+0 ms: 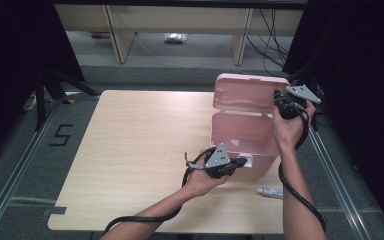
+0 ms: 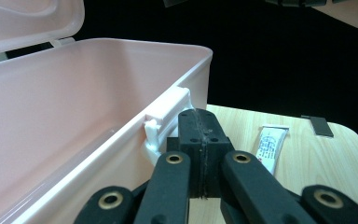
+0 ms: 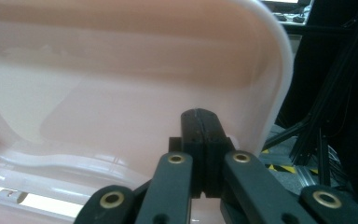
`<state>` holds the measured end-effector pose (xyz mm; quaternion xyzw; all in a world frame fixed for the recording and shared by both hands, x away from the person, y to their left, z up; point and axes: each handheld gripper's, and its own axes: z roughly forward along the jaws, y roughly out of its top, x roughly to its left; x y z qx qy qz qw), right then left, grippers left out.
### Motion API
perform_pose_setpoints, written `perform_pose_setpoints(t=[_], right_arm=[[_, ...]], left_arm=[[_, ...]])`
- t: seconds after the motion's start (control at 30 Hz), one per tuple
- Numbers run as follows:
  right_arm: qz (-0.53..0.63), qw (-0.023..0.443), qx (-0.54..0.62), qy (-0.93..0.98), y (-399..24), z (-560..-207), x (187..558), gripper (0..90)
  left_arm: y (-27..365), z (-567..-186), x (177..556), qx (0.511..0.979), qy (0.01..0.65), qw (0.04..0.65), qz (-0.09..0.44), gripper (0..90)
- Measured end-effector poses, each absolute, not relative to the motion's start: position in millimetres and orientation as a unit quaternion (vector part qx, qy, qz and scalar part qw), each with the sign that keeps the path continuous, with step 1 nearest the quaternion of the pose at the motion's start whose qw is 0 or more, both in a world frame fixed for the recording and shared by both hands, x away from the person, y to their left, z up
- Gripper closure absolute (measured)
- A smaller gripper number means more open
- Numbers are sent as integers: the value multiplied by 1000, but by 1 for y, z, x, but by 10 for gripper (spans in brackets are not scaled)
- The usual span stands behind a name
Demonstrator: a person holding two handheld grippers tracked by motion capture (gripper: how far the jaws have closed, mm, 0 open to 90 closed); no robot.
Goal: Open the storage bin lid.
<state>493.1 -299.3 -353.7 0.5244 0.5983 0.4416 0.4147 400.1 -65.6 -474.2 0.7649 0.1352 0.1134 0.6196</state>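
Observation:
A pink plastic box (image 1: 240,132) stands on the right part of the table with its lid (image 1: 247,92) swung up. My left gripper (image 1: 242,162) is shut with nothing between its jaws. Its tip sits at the box's front wall beside the white latch (image 2: 168,114). My right gripper (image 1: 276,95) is also shut and empty, with its tip right at the inner face of the raised lid (image 3: 121,70) near the lid's right edge. The box interior (image 2: 60,121) looks bare where it shows.
A small white tube (image 1: 270,191) lies on the wooden table (image 1: 140,150) in front of the box, also seen as the tube (image 2: 271,148) just past my left jaws. Dark frame rails and a tripod stand around the table.

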Motion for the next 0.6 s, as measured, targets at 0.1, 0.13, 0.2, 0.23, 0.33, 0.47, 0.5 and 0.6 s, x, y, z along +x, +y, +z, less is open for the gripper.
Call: perform_pose_setpoints(t=[0.1, 0.13, 0.2, 0.23, 0.33, 0.47, 0.5, 0.6], right_arm=[[437, 417, 522, 602, -300, -355, 495, 900], [437, 413, 524, 603, -299, -355, 495, 900], [439, 413, 523, 602, -299, -356, 497, 900], [437, 416, 519, 606, -300, -356, 498, 900], [435, 412, 526, 603, -298, -357, 499, 900], [435, 405, 532, 603, -297, -359, 500, 900], [433, 410, 528, 605, -297, -359, 501, 900], [431, 406, 531, 607, -297, -360, 502, 900]], left_arm=[[-66, -474, 400, 765, 135, 619, 113, 897], [-66, -474, 400, 765, 135, 620, 114, 897], [-66, -474, 400, 765, 135, 620, 114, 897], [-66, -474, 400, 765, 135, 620, 114, 897], [-66, -474, 400, 765, 135, 620, 114, 897], [-66, -474, 400, 765, 135, 620, 113, 897], [-66, -474, 400, 765, 135, 620, 113, 897], [-66, -474, 400, 765, 134, 619, 113, 897]])
